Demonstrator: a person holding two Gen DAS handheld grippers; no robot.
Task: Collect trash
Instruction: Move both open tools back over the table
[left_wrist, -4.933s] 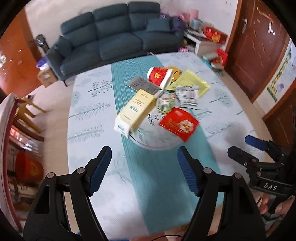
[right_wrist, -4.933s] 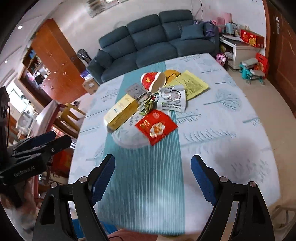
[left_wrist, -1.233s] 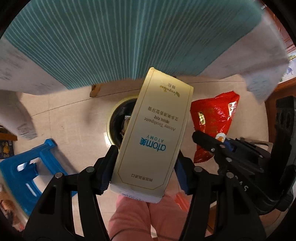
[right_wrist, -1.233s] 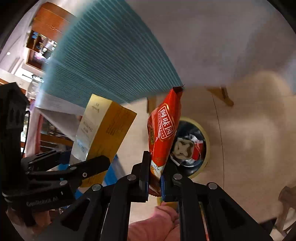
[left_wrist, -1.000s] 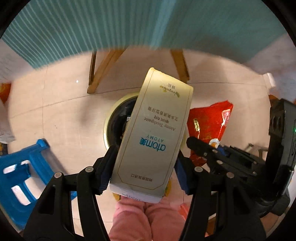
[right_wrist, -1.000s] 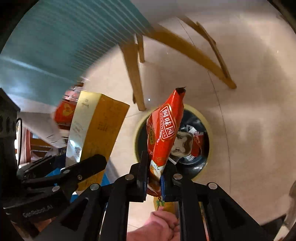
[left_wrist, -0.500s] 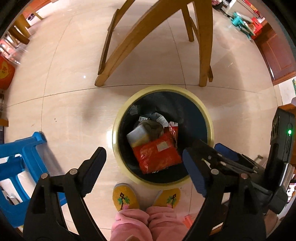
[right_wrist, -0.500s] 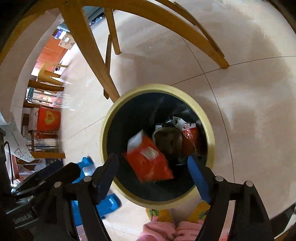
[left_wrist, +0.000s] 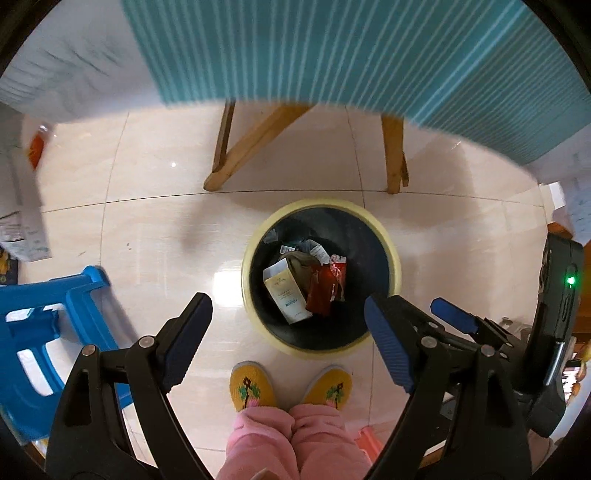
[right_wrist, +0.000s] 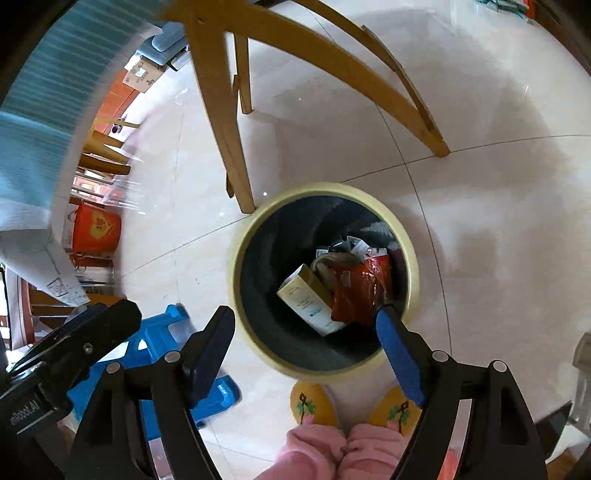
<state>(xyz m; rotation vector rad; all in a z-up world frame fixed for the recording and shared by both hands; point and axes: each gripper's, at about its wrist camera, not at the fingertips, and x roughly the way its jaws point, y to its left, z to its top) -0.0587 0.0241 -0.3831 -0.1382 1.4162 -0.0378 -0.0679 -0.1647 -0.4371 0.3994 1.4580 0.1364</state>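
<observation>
Hovering above the floor: left hand-held gripper (left_wrist: 288, 332), fingers spread wide, holding nothing. Right hand-held gripper (right_wrist: 306, 343), likewise spread and holding nothing; also seen at the right edge of the left wrist view.

Bin (left_wrist: 394, 258), round, pale yellow rim, black liner, standing on the tiled floor (left_wrist: 147, 206) below both grippers. Contents: cream box (left_wrist: 286, 291) with blue lettering, tilted on end; red wrapper (left_wrist: 325, 290) just beside and touching it; brownish and white scraps behind.

Yellow embroidered slippers (left_wrist: 253, 384) and pink trouser legs (left_wrist: 291, 439), just beside the bin's near rim.

Blue plastic stool (left_wrist: 40, 321), left of the bin.

Wooden table legs (left_wrist: 255, 140) beyond the bin; teal striped cloth (left_wrist: 351, 48) overhanging above.
</observation>
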